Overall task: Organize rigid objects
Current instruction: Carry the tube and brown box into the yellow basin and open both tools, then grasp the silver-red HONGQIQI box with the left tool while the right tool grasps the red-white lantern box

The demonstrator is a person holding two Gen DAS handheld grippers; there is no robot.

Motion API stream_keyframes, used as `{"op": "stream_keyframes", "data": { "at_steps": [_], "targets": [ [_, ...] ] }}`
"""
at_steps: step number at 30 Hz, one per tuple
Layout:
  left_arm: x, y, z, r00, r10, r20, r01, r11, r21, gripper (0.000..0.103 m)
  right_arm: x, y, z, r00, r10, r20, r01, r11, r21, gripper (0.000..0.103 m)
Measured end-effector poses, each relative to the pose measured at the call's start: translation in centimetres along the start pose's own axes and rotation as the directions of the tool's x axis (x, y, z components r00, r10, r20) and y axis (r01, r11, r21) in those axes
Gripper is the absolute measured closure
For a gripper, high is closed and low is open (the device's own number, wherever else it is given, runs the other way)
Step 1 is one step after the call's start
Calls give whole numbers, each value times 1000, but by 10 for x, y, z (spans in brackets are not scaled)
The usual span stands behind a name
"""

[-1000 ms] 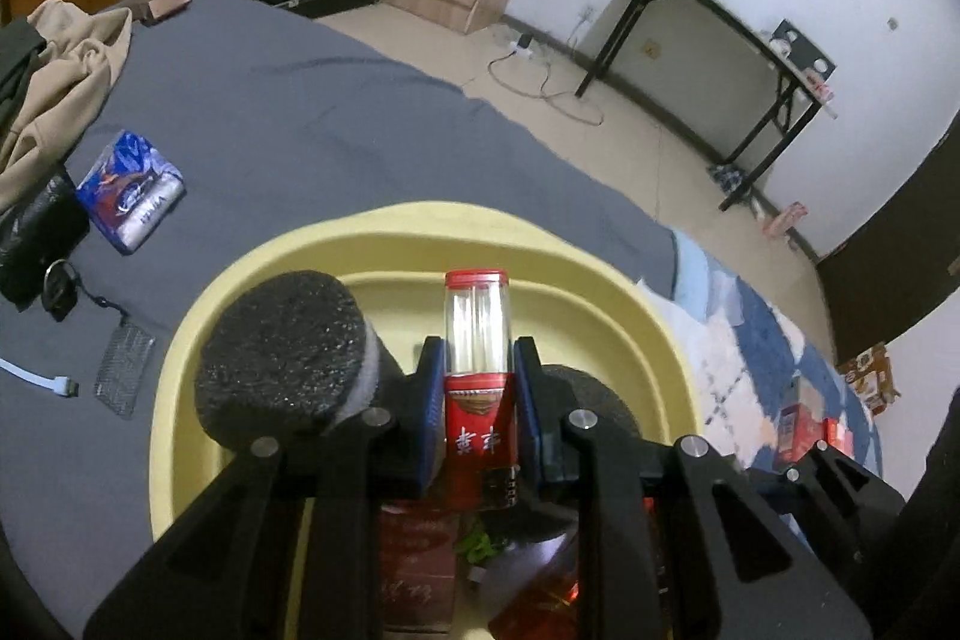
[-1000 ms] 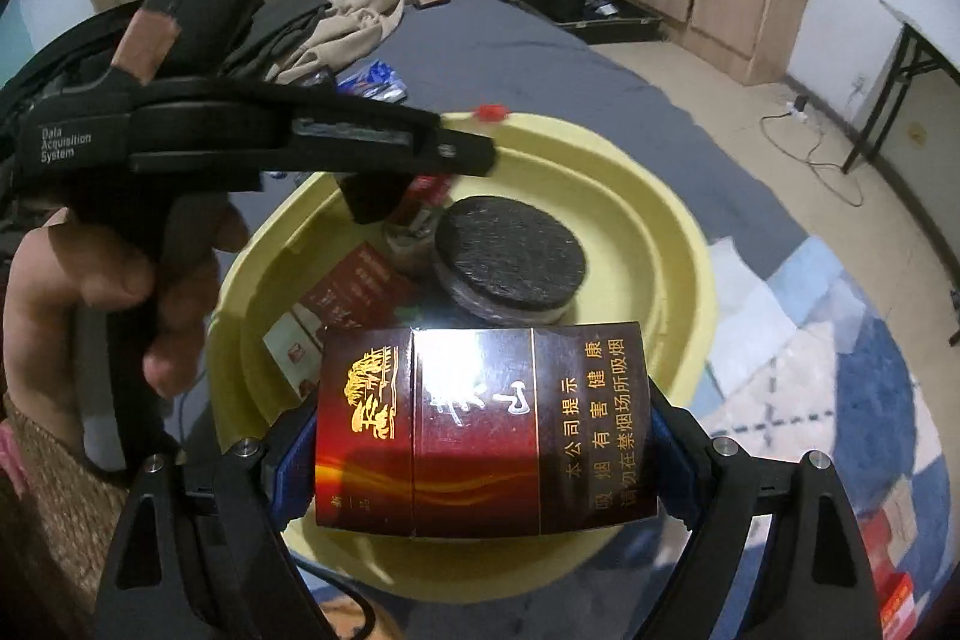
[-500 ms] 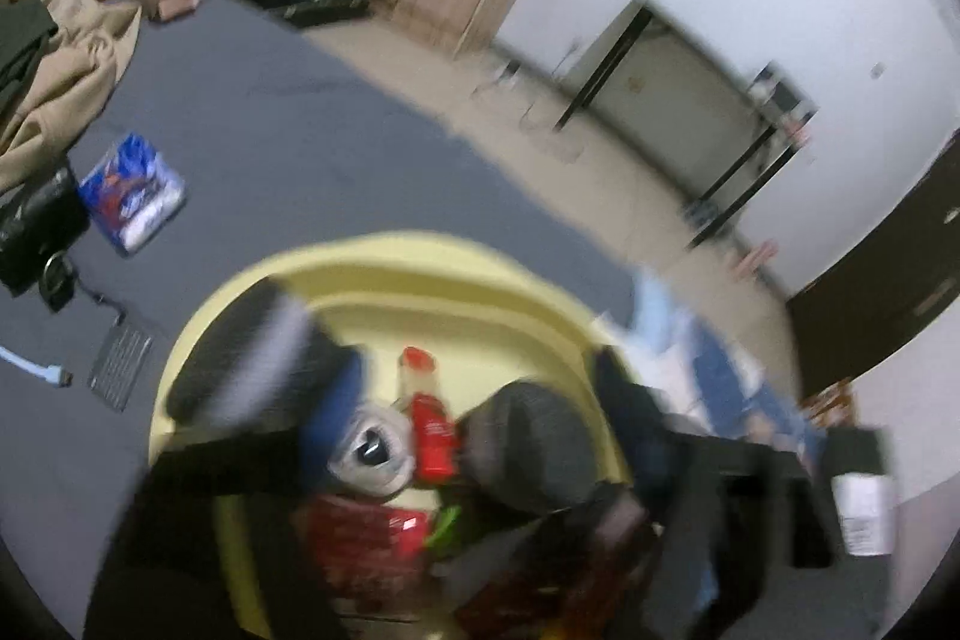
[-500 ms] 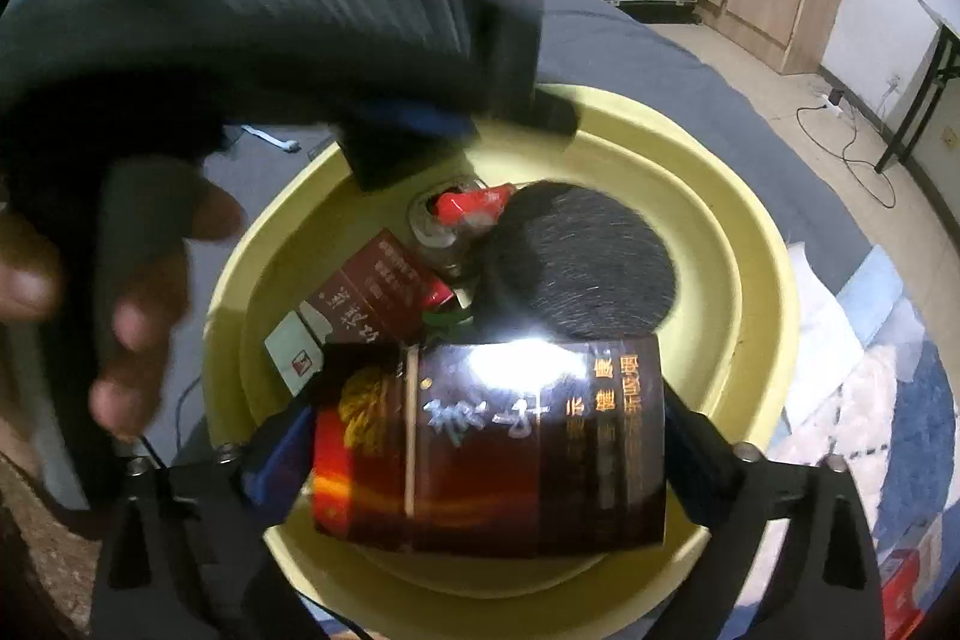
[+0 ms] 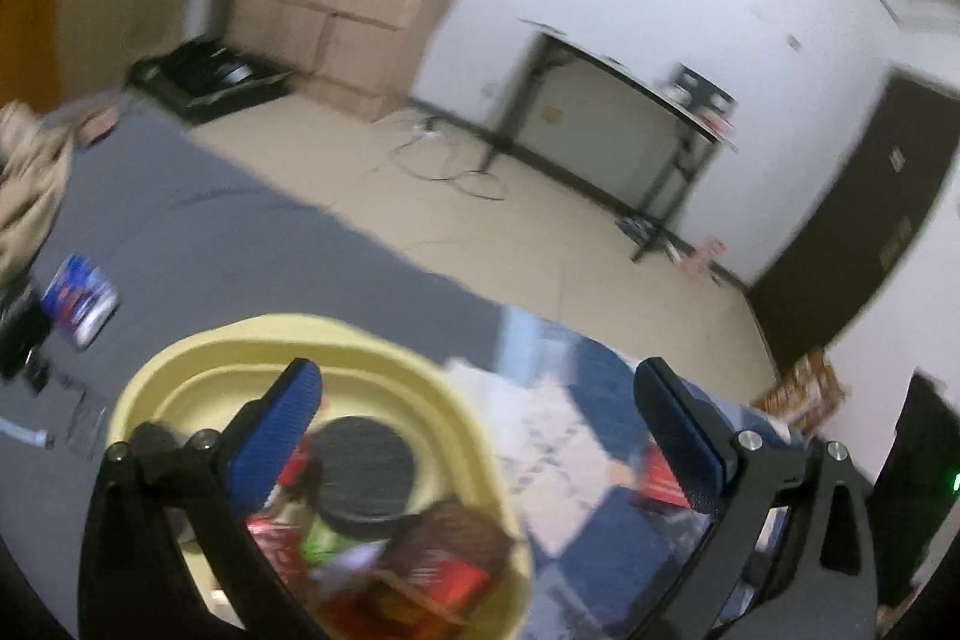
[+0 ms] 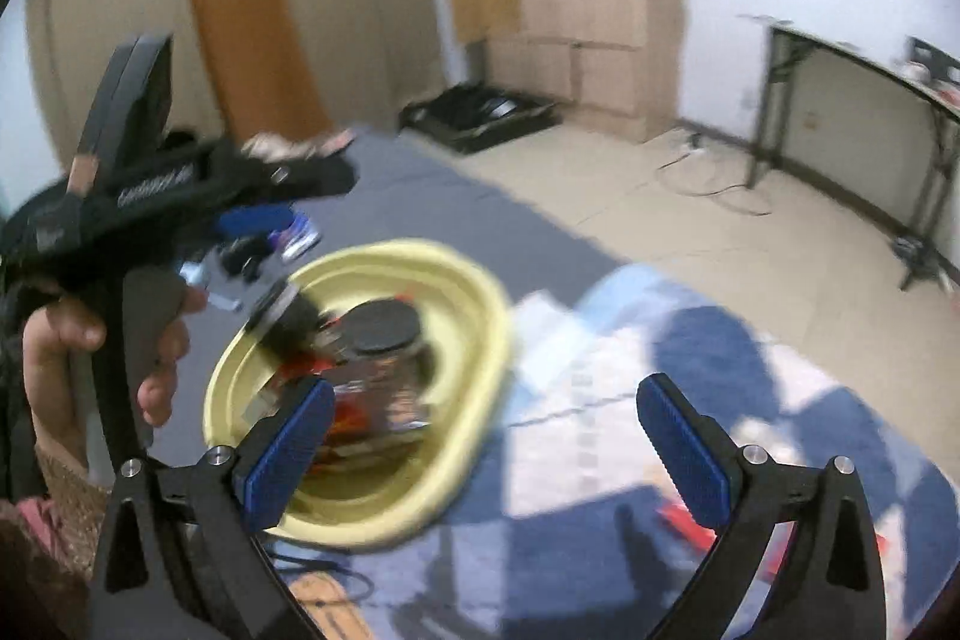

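- While both grippers hang above the bed, the left gripper (image 5: 480,415) is seen with its jaws spread wide and nothing between them; they have just been opening.
- The right gripper (image 6: 486,430) is likewise held with jaws wide and empty, having just been opening as well.
- The collected things are found in the yellow basin (image 6: 480,292), which rests on the grey bedsheet (image 5: 210,232): a round black lid (image 5: 363,466) on a jar, with red cartons (image 5: 444,574) beside it, blurred.
- From both sets of jaws the basin lies down and to the left, so it is judged that the last items have been dropped there.
- What is judged to be wanted next, red packets (image 6: 684,517) on the blue patterned quilt (image 6: 750,400), lies low and to the right, just beside the right-hand finger in each view; the right gripper is judged nearer. Their long axis cannot be told through the blur.
- A blue packet (image 5: 81,298) and small dark items are left on the sheet, well apart on the far left.
- Nothing is seen standing between the jaws and the quilt.
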State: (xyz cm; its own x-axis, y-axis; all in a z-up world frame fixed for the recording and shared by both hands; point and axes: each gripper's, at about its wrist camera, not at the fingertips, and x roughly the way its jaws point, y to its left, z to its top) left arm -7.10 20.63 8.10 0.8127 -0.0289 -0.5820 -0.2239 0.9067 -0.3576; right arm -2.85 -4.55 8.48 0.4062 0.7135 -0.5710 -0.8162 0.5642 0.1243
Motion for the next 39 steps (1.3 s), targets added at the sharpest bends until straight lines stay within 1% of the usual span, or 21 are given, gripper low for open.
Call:
{"op": "stream_keyframes", "data": {
  "at_steps": [2,3,4,5,6,7,9,10,12,13,15,17,19,21,23,24,27,31,33,36,39],
  "targets": [
    [10,-36,-1,1000,3,-24,-1,996,87,0,-22,-25,-12,995,-100,0,100,993,55,0],
    [17,-52,-3,999,8,-42,-3,992,124,0,-30,-34,-19,986,-165,-8,165,983,80,0],
    [27,-69,-5,998,7,-66,4,986,165,0,-37,-47,-26,972,-233,-22,233,966,115,0],
    [42,-89,-11,994,-10,-111,34,975,218,0,-43,-59,-33,955,-293,-34,295,944,145,0],
    [62,-108,-20,985,-24,-173,71,960,272,0,-48,-71,-41,938,-346,-39,347,922,170,0],
    [80,-123,-30,973,-17,-232,91,945,313,0,-53,-83,-48,916,-398,-46,399,896,197,0],
    [109,-142,-46,951,26,-308,95,923,372,0,-58,-110,-61,885,-457,-88,464,848,256,0],
    [123,-151,-54,941,46,-336,95,915,392,0,-57,-124,-67,880,-461,-115,473,828,300,0],
    [142,-161,-67,921,66,-383,105,906,409,0,-49,-138,-73,886,-440,-149,463,817,342,0],
    [150,-165,-73,914,83,-398,103,899,425,0,-41,-141,-75,889,-422,-177,458,824,334,0],
    [158,-171,-80,908,94,-409,102,896,433,0,-32,-144,-79,896,-388,-213,439,845,306,0],
    [173,-167,-87,887,100,-451,112,901,420,0,-25,-149,-81,901,-358,-245,422,857,298,0],
    [185,-164,-94,868,121,-481,103,905,412,0,-24,-157,-83,906,-332,-263,407,854,324,0],
    [187,-167,-97,865,102,-492,125,904,408,0,-30,-171,-82,912,-312,-265,393,849,354,0],
    [186,-173,-100,866,111,-487,129,893,432,0,-29,-183,-78,913,-310,-266,396,833,387,0],
    [186,-174,-101,861,122,-494,126,889,439,0,-26,-186,-77,914,-307,-265,394,826,402,0],
    [178,-179,-98,870,115,-479,136,879,458,0,-16,-185,-77,926,-275,-259,364,832,418,0],
    [180,-171,-97,868,143,-475,108,880,463,0,0,-181,-80,917,-288,-276,381,837,393,0],
    [183,-170,-98,862,133,-489,121,883,454,0,3,-179,-80,917,-282,-282,379,838,393,0],
    [187,-172,-104,854,152,-497,121,872,474,0,11,-179,-82,915,-280,-289,380,837,393,0],
    [188,-179,-107,858,159,-488,118,864,490,0,17,-179,-83,915,-279,-290,380,836,395,1]
  ]
}}
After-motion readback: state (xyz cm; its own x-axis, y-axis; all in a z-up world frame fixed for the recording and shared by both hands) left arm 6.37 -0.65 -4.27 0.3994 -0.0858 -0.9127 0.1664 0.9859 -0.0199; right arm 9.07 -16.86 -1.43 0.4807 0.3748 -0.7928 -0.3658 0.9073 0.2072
